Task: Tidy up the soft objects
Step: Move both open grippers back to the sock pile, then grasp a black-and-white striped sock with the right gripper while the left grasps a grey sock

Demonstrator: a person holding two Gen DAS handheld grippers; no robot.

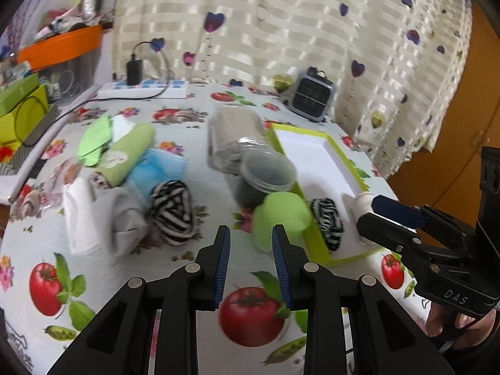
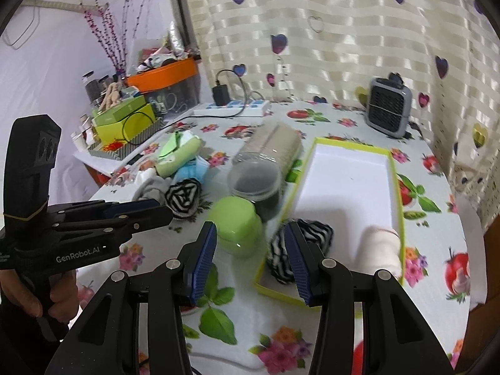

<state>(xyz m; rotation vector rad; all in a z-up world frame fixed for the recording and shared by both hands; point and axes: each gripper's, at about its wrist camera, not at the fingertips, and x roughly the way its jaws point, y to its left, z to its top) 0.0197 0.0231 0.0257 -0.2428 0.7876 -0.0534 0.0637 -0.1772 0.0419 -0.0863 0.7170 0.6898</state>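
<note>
left gripper (image 1: 251, 262): bottom centre of the left wrist view, fingers (image 1: 222, 265) parted with nothing between them, just tomato-print table (image 1: 156, 281) underneath
right gripper (image 2: 251, 262): bottom centre of its own view, fingers (image 2: 203, 262) spread apart and gripping nothing; it also pokes in at the right edge of the left view
tray (image 2: 350, 187): lime-rimmed white box, right of centre in both views, mostly bare inside
striped sock in tray (image 2: 312, 234): black and white roll sitting in the tray's near left corner, partly behind the right finger
white roll (image 2: 381, 243): cream-coloured rolled cloth in the tray's near right corner, up against the rim
striped sock on table (image 1: 173, 212): second zebra roll, left of centre in the left view, touching the grey sock (image 1: 128, 222)
pile of soft stuff: white folded cloth (image 1: 78, 215), light green rolled cloth (image 1: 125, 156) and blue mesh thing (image 1: 162, 168), all bunched together at mid left, well apart from the tray
green tub (image 1: 279, 215): lime plastic container lying just beside the tray's left rim
dark jar (image 1: 265, 178): clear jar with dark contents right behind the green tub
big jar (image 1: 234, 137): lying on its side with beige stuff inside, behind the dark jar
small fan (image 1: 312, 93): grey, top centre-right, by the curtain (image 1: 281, 15)
power strip (image 1: 147, 89): upper left, black charger plugged in
</note>
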